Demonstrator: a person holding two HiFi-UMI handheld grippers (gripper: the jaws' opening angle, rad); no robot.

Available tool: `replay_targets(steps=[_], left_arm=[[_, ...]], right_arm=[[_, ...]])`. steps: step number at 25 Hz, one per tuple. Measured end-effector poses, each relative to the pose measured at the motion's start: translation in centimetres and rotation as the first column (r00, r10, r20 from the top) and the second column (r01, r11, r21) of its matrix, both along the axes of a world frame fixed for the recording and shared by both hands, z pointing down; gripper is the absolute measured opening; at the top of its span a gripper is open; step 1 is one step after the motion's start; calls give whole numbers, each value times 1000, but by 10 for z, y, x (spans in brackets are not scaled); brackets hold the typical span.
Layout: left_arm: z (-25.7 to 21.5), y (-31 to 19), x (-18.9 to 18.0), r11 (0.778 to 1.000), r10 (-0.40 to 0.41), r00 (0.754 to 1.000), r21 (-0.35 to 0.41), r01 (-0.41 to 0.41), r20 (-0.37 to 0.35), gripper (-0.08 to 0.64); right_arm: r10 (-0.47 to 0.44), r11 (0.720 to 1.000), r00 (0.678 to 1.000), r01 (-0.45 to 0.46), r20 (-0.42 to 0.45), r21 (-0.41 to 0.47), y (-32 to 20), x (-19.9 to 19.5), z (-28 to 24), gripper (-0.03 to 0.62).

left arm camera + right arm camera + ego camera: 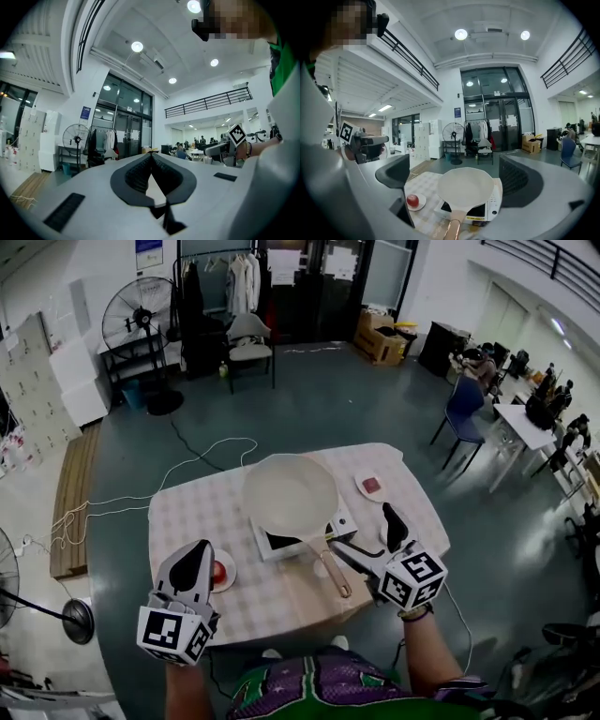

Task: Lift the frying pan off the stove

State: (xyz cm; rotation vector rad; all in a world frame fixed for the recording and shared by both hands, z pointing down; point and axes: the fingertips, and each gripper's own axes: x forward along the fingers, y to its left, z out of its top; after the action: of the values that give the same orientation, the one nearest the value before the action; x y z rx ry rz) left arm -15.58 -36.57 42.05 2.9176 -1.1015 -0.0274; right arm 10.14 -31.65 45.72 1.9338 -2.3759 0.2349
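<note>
Clearance around stove (343, 523)
Pan handle (336, 570) juts from stove's front; apple plate (230, 579) left, small dish (372, 487) right; open cloth (246, 568) between.

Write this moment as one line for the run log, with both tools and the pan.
stage: before grasp | frying pan: on stove | right tool: open, facing handle, not gripped | left tool: shut, empty

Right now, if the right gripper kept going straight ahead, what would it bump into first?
Probably the frying pan's handle, which points back between the right gripper's open jaws; depth is unclear.
</note>
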Motion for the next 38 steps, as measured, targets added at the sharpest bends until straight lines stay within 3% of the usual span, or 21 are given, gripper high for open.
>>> replay_targets(steps=[9,14,22,34,38], left_arm=[[38,-3,-13,996,50,999,-70,-50,-5,22],[52,-8,-23,993,56,998,-106,-57,-9,23],[68,-25,-23,984,43,999,-174,-46,-19,23],[78,-55,-7,982,24,1000,-190,-22,11,21],[77,-67,3,981,37,999,-192,-34,11,22]], right_arm=[[23,985,1000,-24,-6,-173,-21,-30,60,586],[63,957,998,-58,7,-284,-33,-36,97,584],[23,909,1000,-26,-13,-415,-48,-41,141,568],[30,809,1000,-30,-10,-587,-74,-20,215,547],[28,759,999,-11,16,-651,-77,-17,238,543]])
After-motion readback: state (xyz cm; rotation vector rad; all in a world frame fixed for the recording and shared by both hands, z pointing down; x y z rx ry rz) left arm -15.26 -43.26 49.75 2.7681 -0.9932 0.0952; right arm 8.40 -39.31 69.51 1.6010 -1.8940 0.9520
